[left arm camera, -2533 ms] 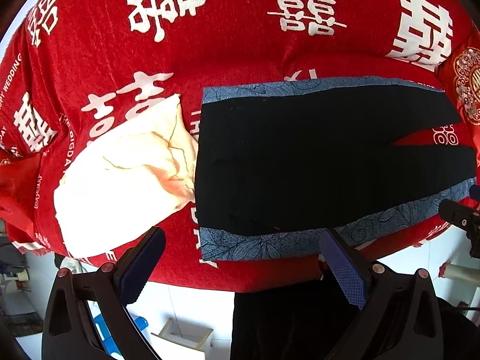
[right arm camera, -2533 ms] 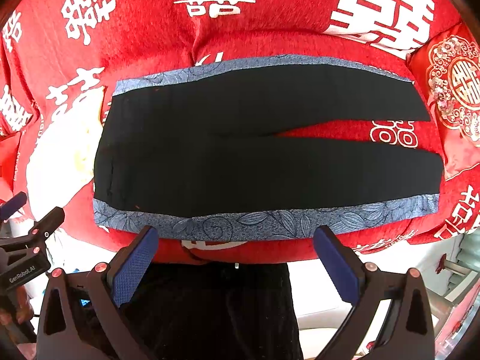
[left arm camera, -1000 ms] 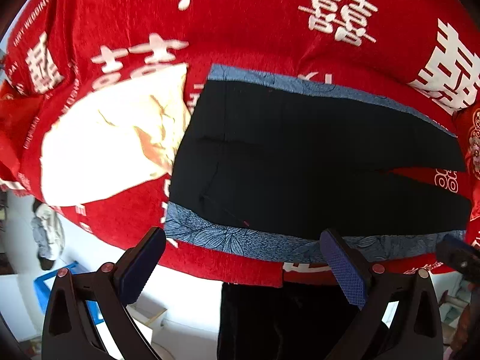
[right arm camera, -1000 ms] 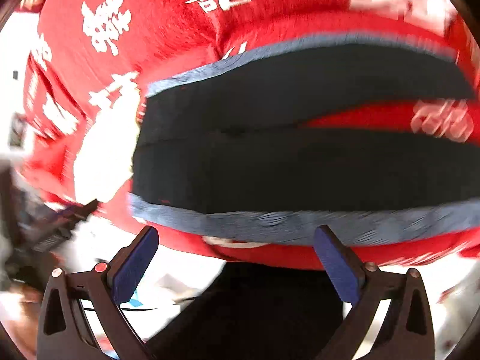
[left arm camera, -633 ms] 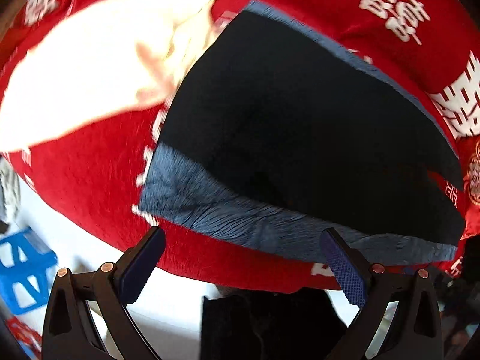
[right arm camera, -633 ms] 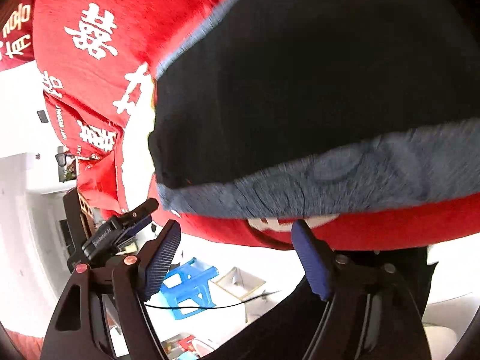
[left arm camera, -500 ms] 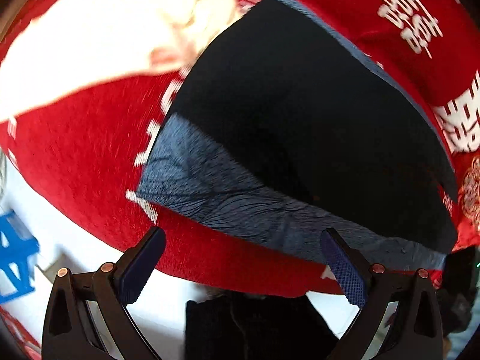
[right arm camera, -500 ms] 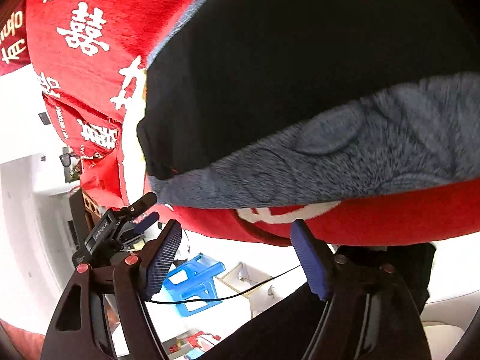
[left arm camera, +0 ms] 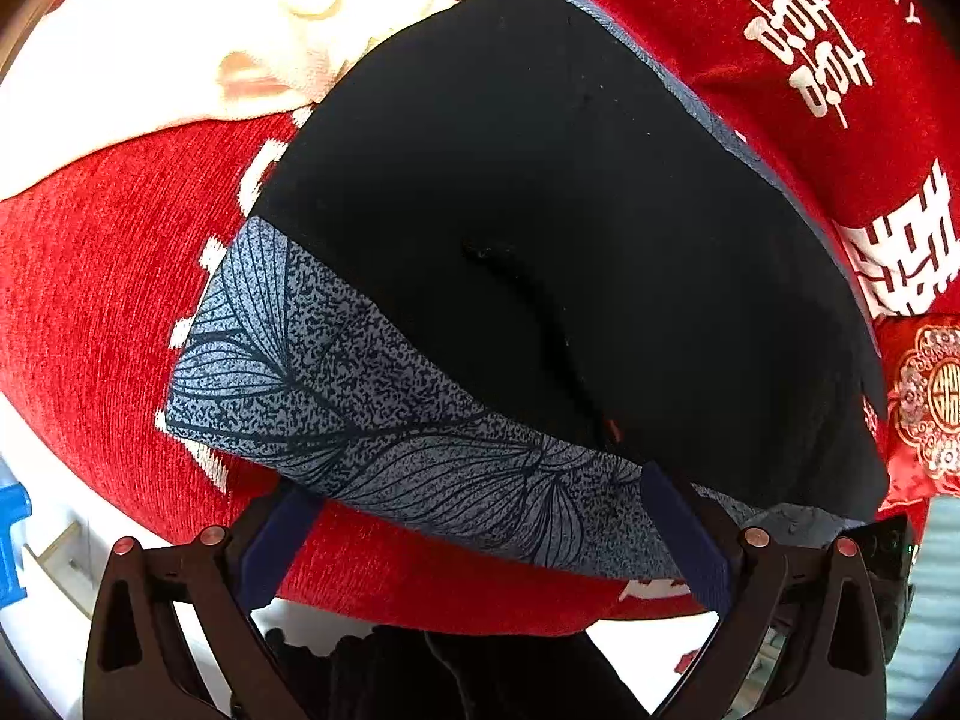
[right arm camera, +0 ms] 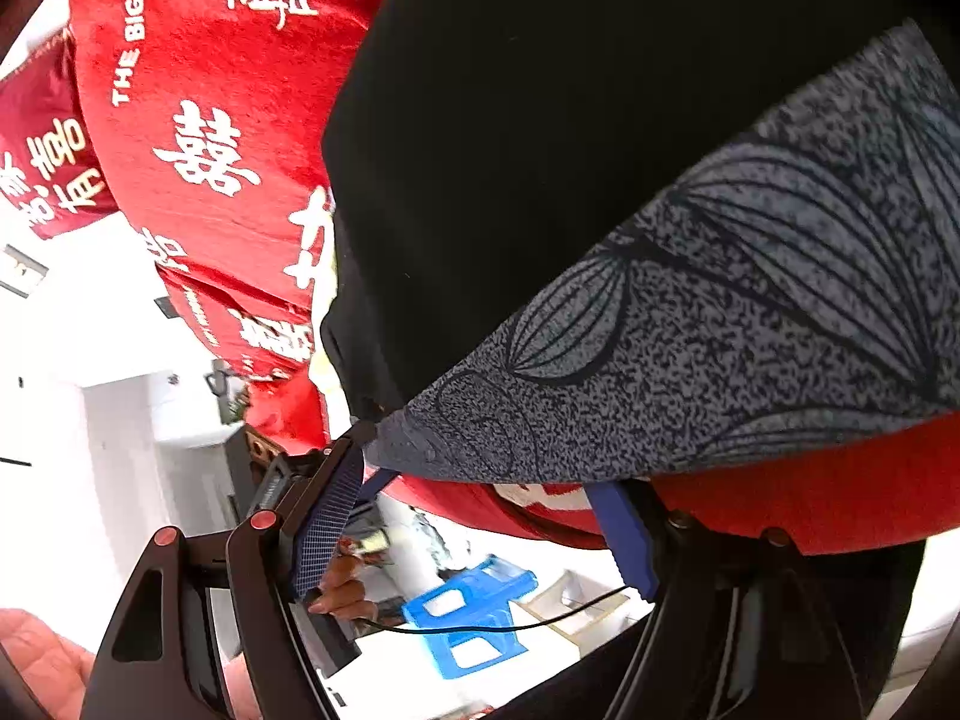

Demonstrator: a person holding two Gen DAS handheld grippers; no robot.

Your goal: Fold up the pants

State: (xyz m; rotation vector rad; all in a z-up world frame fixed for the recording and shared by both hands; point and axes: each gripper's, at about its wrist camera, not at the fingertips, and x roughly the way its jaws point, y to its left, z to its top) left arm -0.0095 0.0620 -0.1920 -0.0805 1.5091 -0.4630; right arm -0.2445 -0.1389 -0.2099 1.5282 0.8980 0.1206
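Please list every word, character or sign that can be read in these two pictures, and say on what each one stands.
"THE BIGDAY": white print on the red cloth, right wrist view.
"DAY": end of a cut-off line at the cloth's top edge, left wrist view.
"囍": white double-happiness signs, repeated on the cloth.
Other white characters at the cloth's left edge: not readable with confidence.
The pants: no text.

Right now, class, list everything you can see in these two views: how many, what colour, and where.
pants: one, black with a blue-grey leaf-print side band, spread flat on the blanket.
blanket: one, red with white characters, under the pants.
cloth: one, cream, on the blanket beyond the pants' end.
cushion: one, red with gold embroidery, far right edge.
stool: one, blue, on the floor below.
box: one, pale, beside the stool.
left gripper: black with blue fingers, open, at the band's edge.
right gripper: black with blue fingers, open, at the band's corner.
hand: one, lower left of the right view.
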